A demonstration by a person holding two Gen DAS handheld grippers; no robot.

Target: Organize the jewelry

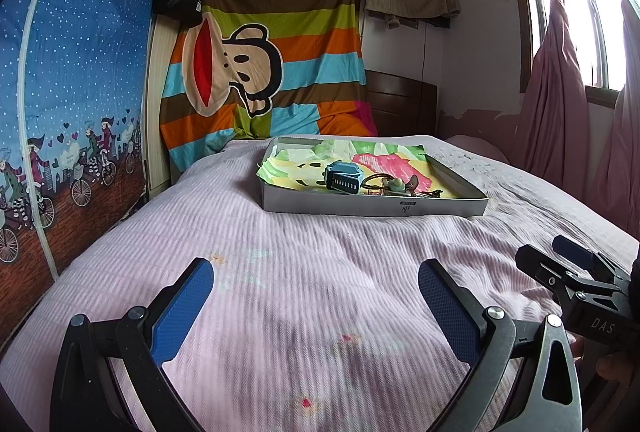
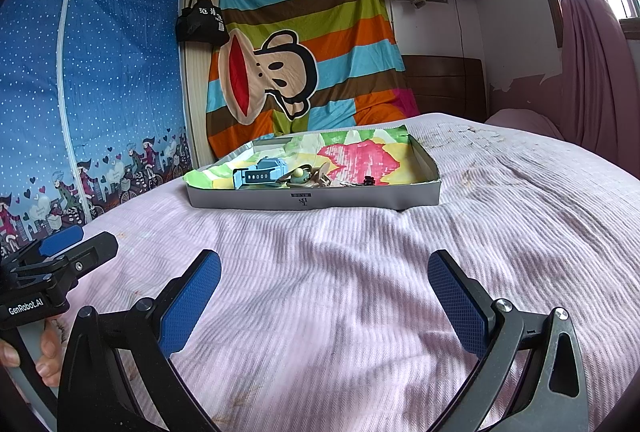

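Left wrist view puts my left tongs nearest, spread wide with nothing between the blue pads, hovering over the pink ribbed bedspread. At its right edge I see my right tongs side-on. From the right wrist view those right tongs are likewise released and empty above the same bedspread, and my left hand shows at the lower left, curled around the handle of the other tool.

Farther up the bed, well apart from both tongs, lies a shallow grey tray lined with a crumpled cloth of pink, yellow and green. The tray's long axis runs left to right across both views, its long front wall facing me. The jewelry sits inside it, near the front wall and toward the left half: a blue watch with its strap stretched roughly left to right, just beside a brown ring-shaped band and a small green and brown piece. In the right wrist view a few tiny dark bits lie further right; I cannot tell what they are.

Beyond the bed hangs a striped sheet with a cartoon monkey, a blue dotted wardrobe at left, pink curtains at right.
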